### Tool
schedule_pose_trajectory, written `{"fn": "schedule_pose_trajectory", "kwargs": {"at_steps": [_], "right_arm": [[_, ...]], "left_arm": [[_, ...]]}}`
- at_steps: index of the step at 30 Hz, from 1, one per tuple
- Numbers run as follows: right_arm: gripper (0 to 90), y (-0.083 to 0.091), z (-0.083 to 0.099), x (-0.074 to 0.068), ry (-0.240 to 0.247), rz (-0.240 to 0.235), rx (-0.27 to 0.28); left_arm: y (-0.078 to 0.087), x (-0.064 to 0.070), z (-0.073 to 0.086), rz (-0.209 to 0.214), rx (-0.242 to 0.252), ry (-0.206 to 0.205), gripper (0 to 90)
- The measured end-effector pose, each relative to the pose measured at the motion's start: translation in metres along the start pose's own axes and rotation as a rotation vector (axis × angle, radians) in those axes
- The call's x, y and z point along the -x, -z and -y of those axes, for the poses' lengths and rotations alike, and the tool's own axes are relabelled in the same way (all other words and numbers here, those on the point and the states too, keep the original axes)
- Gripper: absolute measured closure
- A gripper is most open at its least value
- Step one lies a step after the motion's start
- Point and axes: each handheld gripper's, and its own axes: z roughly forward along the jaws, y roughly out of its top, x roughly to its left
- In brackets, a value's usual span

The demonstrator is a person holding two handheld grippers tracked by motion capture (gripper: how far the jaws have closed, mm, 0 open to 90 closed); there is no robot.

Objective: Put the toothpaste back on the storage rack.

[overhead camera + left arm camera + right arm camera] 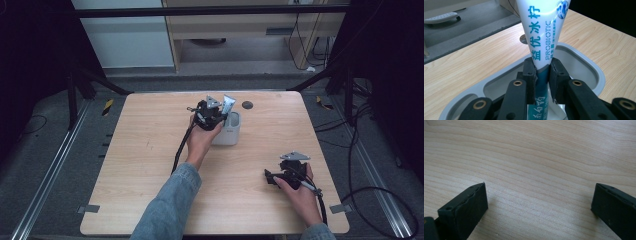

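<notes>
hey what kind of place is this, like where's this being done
Probably a lab or office recording station, not a home: a bare wooden table inside a dark metal frame, cables trailing across grey carpet, and office furniture behind.

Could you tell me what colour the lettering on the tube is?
Teal on the white tube; clearest in left gripper view.

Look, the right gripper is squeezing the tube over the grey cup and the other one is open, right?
Not quite: the left gripper squeezes the tube over the grey cup, as the left gripper view shows. The right gripper is open above bare table.
</notes>
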Motion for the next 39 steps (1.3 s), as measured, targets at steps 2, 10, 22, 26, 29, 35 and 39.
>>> {"fn": "schedule_pose_trajectory", "kwargs": {"at_steps": [2, 10, 22, 26, 29, 35, 39], "right_arm": [[0.8, 0.000, 0.000, 0.000, 0.000, 0.000, 0.000], [0.8, 0.000, 0.000, 0.000, 0.000, 0.001, 0.000], [0.8, 0.000, 0.000, 0.000, -0.001, 0.000, -0.002], [0.8, 0.000, 0.000, 0.000, -0.001, 0.001, -0.002], [0.8, 0.000, 0.000, 0.000, -0.001, 0.001, -0.001], [0.8, 0.000, 0.000, 0.000, -0.001, 0.001, 0.000], [0.8, 0.000, 0.000, 0.000, 0.000, 0.001, -0.001]], "left_arm": [[0.000, 0.000, 0.000, 0.004, -0.002, -0.003, 76.3], [0.000, 0.000, 0.000, 0.001, -0.002, 0.003, 75.7], [0.006, -0.001, -0.002, -0.004, 0.010, 0.004, 72.0], [0.009, -0.001, -0.003, -0.005, 0.012, -0.008, 68.1], [0.013, -0.001, -0.004, -0.005, 0.011, -0.019, 63.7], [0.020, 0.002, -0.007, -0.008, 0.022, -0.024, 53.2], [0.021, 0.005, -0.008, 0.004, 0.009, -0.039, 43.4]]}}
